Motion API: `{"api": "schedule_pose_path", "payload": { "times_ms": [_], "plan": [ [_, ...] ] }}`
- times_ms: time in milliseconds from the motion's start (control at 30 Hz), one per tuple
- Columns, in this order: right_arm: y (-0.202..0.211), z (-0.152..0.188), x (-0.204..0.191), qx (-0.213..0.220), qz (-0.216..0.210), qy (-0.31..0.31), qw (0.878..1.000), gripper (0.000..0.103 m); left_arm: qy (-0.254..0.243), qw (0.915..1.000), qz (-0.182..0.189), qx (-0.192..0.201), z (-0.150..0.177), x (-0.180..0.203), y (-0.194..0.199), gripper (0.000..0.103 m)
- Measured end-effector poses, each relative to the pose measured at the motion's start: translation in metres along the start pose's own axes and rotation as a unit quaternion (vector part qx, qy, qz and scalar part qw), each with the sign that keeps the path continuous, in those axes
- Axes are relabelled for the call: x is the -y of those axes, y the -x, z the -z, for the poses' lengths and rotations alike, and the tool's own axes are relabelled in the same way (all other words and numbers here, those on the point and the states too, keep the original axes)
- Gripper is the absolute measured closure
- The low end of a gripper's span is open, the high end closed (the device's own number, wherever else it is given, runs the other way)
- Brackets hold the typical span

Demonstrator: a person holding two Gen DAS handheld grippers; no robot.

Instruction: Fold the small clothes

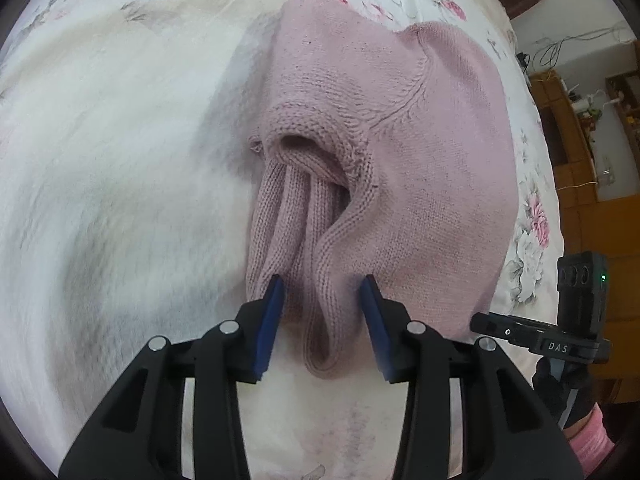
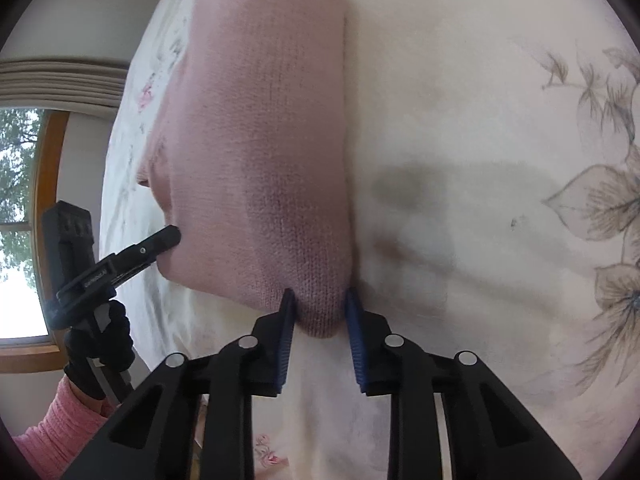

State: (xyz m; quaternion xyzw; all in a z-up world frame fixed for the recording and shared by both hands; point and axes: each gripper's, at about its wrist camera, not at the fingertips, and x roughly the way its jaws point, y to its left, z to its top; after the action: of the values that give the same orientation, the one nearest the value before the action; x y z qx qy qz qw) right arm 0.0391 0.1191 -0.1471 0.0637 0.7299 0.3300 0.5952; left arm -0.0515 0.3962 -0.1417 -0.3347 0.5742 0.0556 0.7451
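A pink knitted sweater point(image 1: 400, 160) lies partly folded on a white floral bedsheet point(image 1: 120, 168), its ribbed neck opening facing me. My left gripper point(image 1: 323, 282) is shut on a bunched fold of knit near the neck side; a loop of the fold hangs between the blue pads point(image 1: 272, 320). In the right wrist view the sweater point(image 2: 260, 120) stretches away, and my right gripper point(image 2: 320, 296) is shut on its near rounded corner. A black-gloved hand point(image 2: 100, 344) with a pink sleeve point(image 2: 52, 432) holds the left tool at the sweater's left edge.
The bedsheet point(image 2: 480, 160) spreads wide to the right of the sweater, printed with grey flowers point(image 2: 600, 200). A window point(image 2: 20, 200) is at the far left. Wooden furniture point(image 1: 568, 140) and cables stand beyond the bed's right edge.
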Motion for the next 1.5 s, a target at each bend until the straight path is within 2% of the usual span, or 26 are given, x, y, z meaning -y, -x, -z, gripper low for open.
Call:
{"api": "schedule_pose_path", "payload": {
  "times_ms": [100, 167, 233, 400, 467, 567, 733, 800, 833, 867, 933, 1000, 1067, 1167, 1200, 1300, 1400, 1500],
  "plan": [
    [-0.001, -0.002, -0.002, -0.007, 0.002, 0.001, 1.0, 0.076, -0.011, 0.9999, -0.005, 0.004, 0.0, 0.004, 0.011, 0.064],
    [0.009, -0.003, -0.002, -0.004, 0.005, 0.012, 1.0, 0.071, -0.02, 0.9995, -0.015, 0.017, -0.001, 0.004, 0.027, 0.061],
    [0.023, -0.007, -0.004, 0.014, 0.006, 0.022, 1.0, 0.067, -0.015, 0.9993, -0.006, 0.032, -0.005, -0.001, 0.044, 0.057],
    [0.05, -0.02, -0.005, 0.053, -0.006, 0.026, 0.998, 0.062, 0.005, 0.9968, -0.014, 0.078, -0.043, -0.016, 0.07, 0.056],
    [0.054, -0.027, -0.008, 0.063, -0.004, 0.029, 0.998, 0.061, 0.012, 0.9959, -0.005, 0.09, -0.066, -0.018, 0.067, 0.056],
    [0.054, -0.035, -0.014, 0.07, -0.006, 0.03, 0.997, 0.06, 0.029, 0.9964, 0.015, 0.077, -0.099, -0.021, 0.05, 0.056],
    [0.049, -0.04, -0.02, 0.073, 0.002, 0.037, 0.997, 0.059, 0.04, 0.9967, 0.032, 0.064, -0.129, -0.015, 0.021, 0.057],
    [0.043, -0.041, -0.021, 0.071, 0.006, 0.038, 0.997, 0.059, 0.031, 0.9976, 0.023, 0.058, -0.137, -0.006, 0.012, 0.063],
    [0.042, -0.041, -0.022, 0.07, 0.006, 0.038, 0.997, 0.059, 0.025, 0.9977, 0.021, 0.059, -0.14, -0.002, 0.009, 0.081],
    [0.041, -0.041, -0.021, 0.068, 0.005, 0.037, 0.997, 0.059, 0.019, 0.998, 0.013, 0.059, -0.143, 0.003, 0.007, 0.091],
    [0.04, -0.042, -0.021, 0.067, 0.004, 0.038, 0.997, 0.059, 0.007, 0.9966, 0.001, 0.082, -0.144, 0.011, 0.012, 0.094],
    [0.04, -0.042, -0.021, 0.067, 0.008, 0.043, 0.997, 0.059, -0.022, 0.9904, 0.004, 0.136, -0.143, 0.023, 0.032, 0.095],
    [0.039, -0.042, -0.021, 0.068, 0.01, 0.047, 0.997, 0.059, -0.041, 0.9858, -0.005, 0.163, -0.142, 0.028, 0.041, 0.095],
    [0.036, -0.043, -0.019, 0.065, 0.004, 0.045, 0.997, 0.059, -0.017, 0.9926, -0.039, 0.113, -0.148, 0.008, 0.012, 0.095],
    [0.036, -0.043, -0.019, 0.064, 0.003, 0.045, 0.997, 0.059, -0.015, 0.9943, -0.039, 0.098, -0.148, 0.003, 0.003, 0.095],
    [0.034, -0.045, -0.019, 0.061, 0.004, 0.048, 0.997, 0.059, -0.015, 0.9948, -0.027, 0.097, -0.145, 0.001, 0.001, 0.093],
    [0.035, -0.048, -0.019, 0.063, 0.003, 0.052, 0.997, 0.059, 0.007, 0.9958, 0.006, 0.091, -0.139, -0.004, 0.009, 0.083],
    [0.043, -0.052, -0.018, 0.074, -0.004, 0.052, 0.996, 0.058, 0.004, 0.9962, 0.026, 0.082, -0.125, -0.009, 0.021, 0.064]
  ]
}}
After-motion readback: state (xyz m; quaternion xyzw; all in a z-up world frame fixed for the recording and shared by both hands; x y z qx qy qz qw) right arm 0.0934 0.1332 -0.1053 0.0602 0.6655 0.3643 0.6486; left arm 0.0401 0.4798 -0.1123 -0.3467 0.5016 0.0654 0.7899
